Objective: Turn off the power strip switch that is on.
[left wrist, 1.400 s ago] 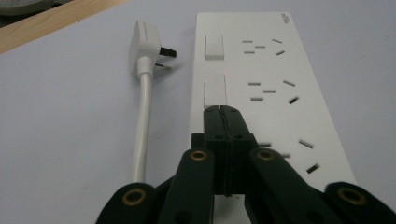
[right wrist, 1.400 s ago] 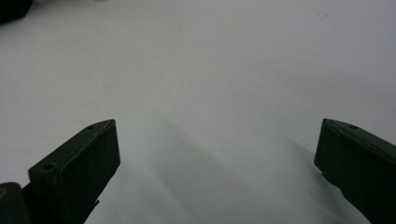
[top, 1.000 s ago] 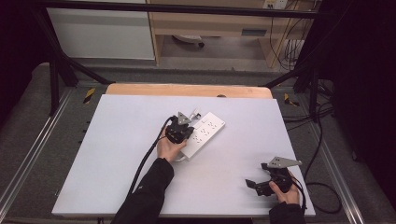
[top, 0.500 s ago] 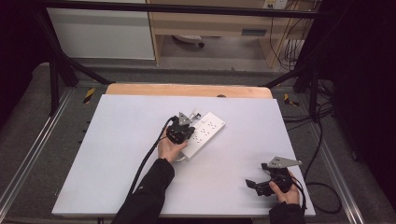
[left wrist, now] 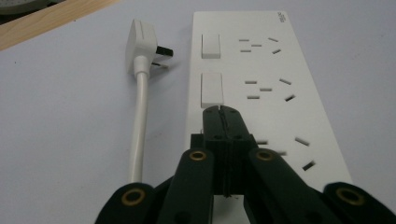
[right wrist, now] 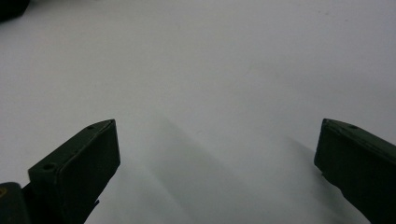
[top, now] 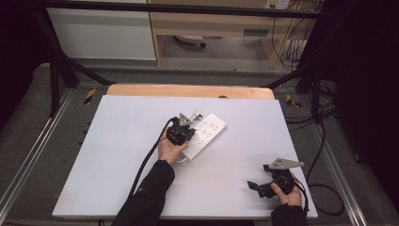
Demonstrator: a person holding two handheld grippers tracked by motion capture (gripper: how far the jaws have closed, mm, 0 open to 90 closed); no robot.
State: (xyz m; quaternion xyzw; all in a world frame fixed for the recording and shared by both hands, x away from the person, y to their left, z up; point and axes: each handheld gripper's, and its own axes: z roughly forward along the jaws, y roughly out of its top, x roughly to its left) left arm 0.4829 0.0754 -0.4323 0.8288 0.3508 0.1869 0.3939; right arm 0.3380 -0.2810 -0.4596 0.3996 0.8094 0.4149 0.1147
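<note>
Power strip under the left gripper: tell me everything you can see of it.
The power strip is a flat white slab, plastic by its look, lying face up on the table, slanted across its middle. It has white rocker switches down one side, each beside a group of socket slots. The left gripper, jaws shut, has its tip over the strip below the second switch. A white plug on its cord lies alongside, unplugged.

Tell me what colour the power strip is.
White; the power strip shows best in the left gripper view.
</note>
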